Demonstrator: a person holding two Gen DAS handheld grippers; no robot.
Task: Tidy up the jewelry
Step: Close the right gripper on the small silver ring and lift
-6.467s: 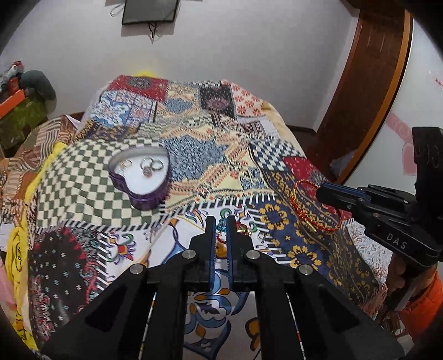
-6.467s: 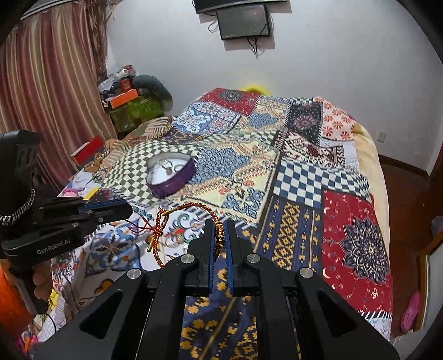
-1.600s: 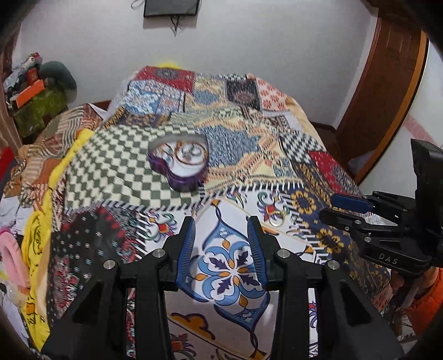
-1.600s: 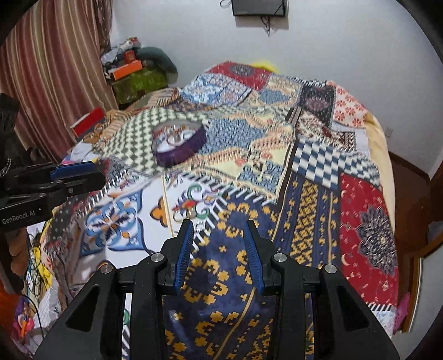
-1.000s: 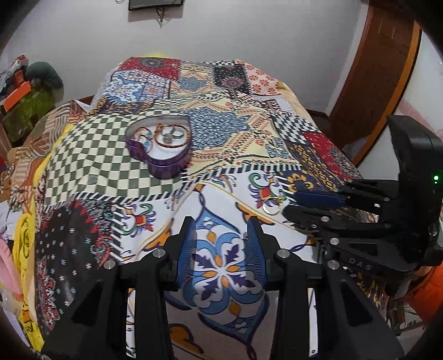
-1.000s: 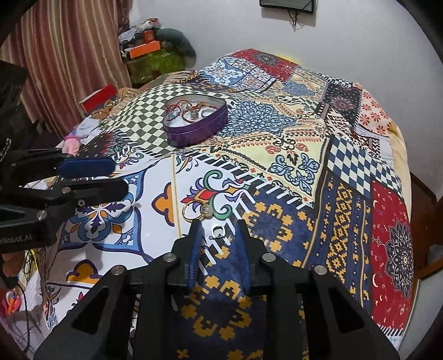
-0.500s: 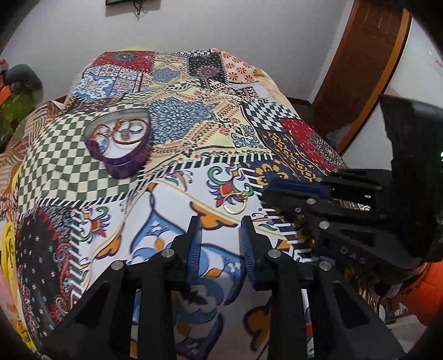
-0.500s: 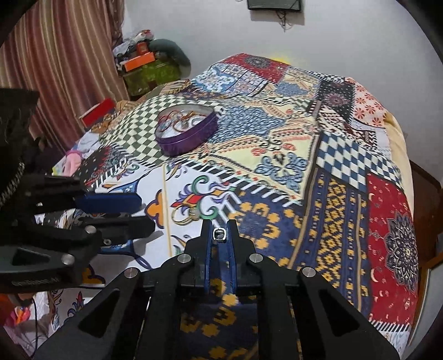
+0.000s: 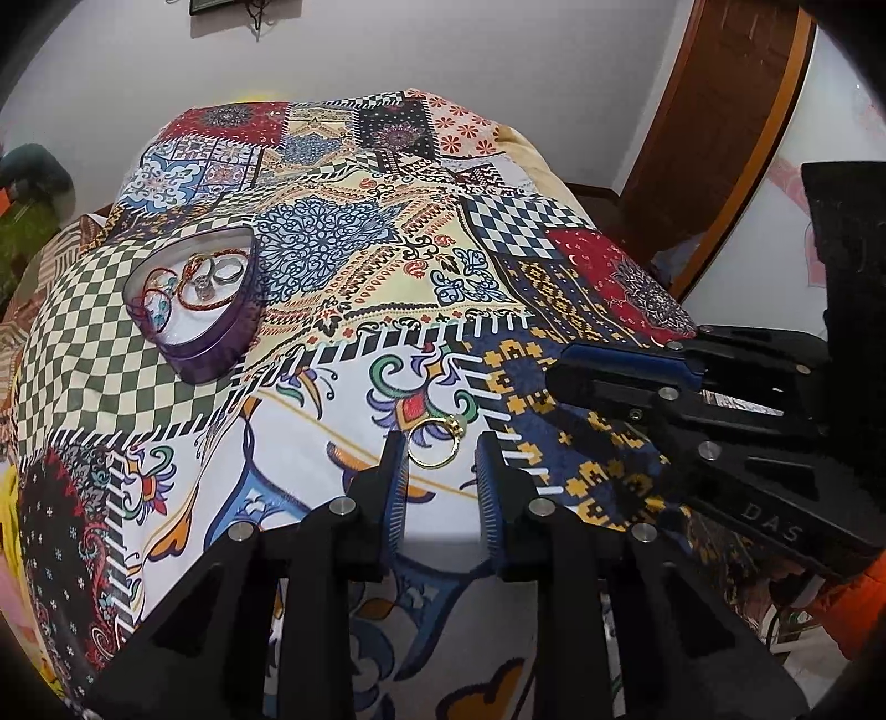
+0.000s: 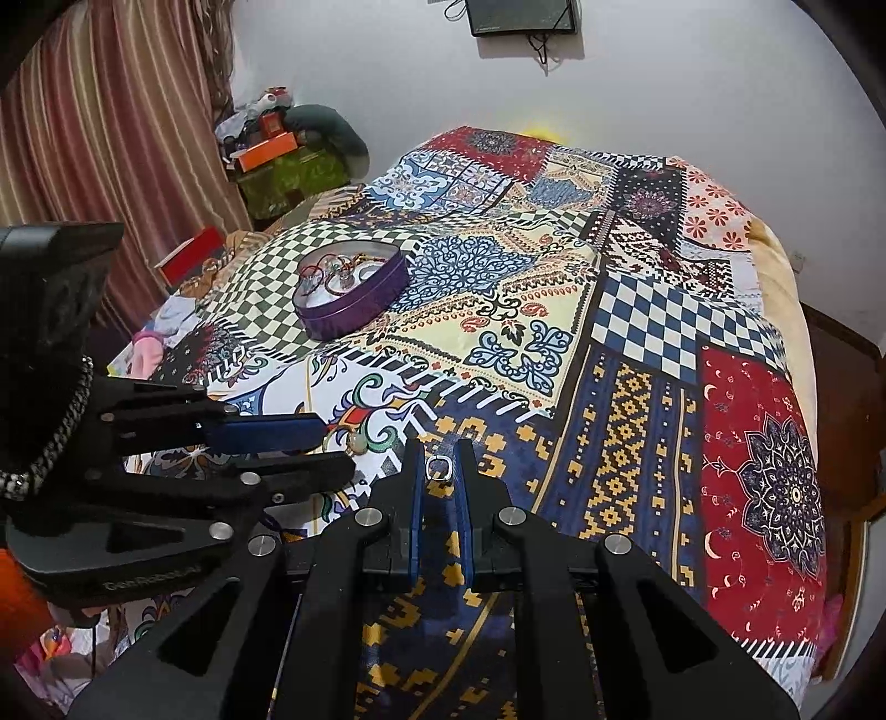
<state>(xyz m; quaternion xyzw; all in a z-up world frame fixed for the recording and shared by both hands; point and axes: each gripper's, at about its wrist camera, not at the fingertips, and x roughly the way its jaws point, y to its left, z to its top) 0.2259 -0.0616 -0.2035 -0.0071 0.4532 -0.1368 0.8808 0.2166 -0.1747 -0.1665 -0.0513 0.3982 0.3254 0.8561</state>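
A gold ring [image 9: 437,443] lies on the patchwork bedspread [image 9: 354,266], between the tips of my open left gripper [image 9: 443,451]. My right gripper [image 10: 440,462] is shut on a small silver ring [image 10: 440,466] held at its fingertips above the bedspread. The right gripper also shows in the left wrist view [image 9: 626,368], and the left gripper in the right wrist view [image 10: 326,448]. A purple heart-shaped tin [image 9: 194,299] at the far left holds rings and red-and-gold bracelets; it also shows in the right wrist view [image 10: 351,293].
The bed fills both views. A wooden door [image 9: 720,127] stands to the right. Striped curtains [image 10: 105,138] and a cluttered pile with an orange box [image 10: 271,149] are at the far left. A dark screen [image 10: 520,16] hangs on the wall.
My left gripper has moved forward so the gold ring lies between its open fingers. My right gripper stays shut on the silver ring, which it picked up about a second ago.
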